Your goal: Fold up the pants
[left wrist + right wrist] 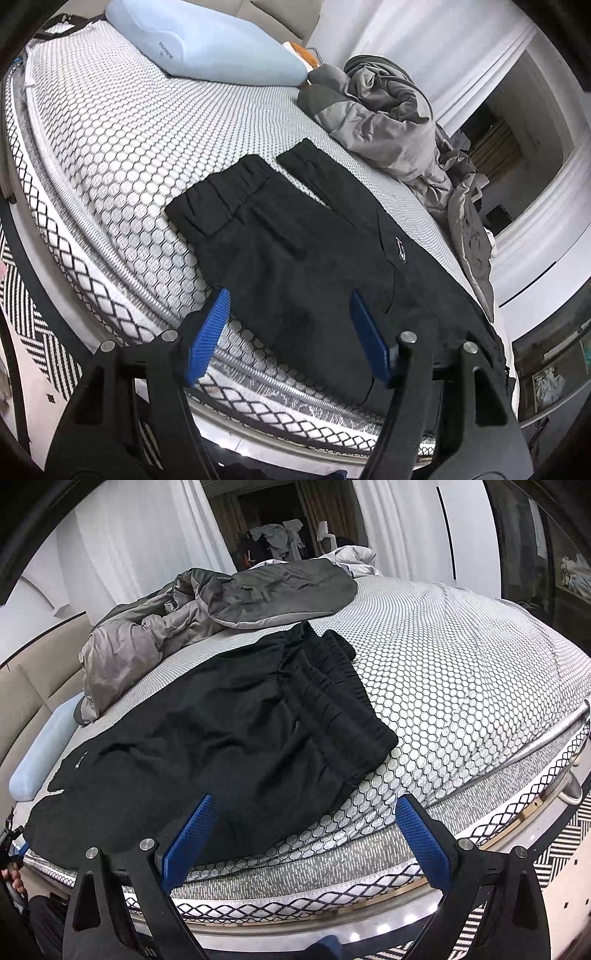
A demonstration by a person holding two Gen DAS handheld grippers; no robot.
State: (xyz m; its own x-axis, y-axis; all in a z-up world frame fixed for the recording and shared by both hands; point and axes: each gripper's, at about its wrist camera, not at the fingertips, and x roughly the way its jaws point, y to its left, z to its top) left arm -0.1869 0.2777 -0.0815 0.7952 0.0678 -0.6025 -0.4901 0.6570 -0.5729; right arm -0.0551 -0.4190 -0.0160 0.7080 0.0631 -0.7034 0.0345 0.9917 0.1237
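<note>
Soft, even indoor light fills both views, with only faint shadows. The black pants [295, 236] read as a dark mass with little fabric detail. Strong fisheye bending curves the mattress [461, 672] edge, and dark vignetting rims each frame's corners.

Matt black cloth pants [295, 236] (fleecy) on quilted mattress [110, 140].

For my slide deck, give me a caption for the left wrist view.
Open left gripper poised above black pants spread on a honeycomb-patterned mattress, blue pillow and grey duvet beyond.
</note>
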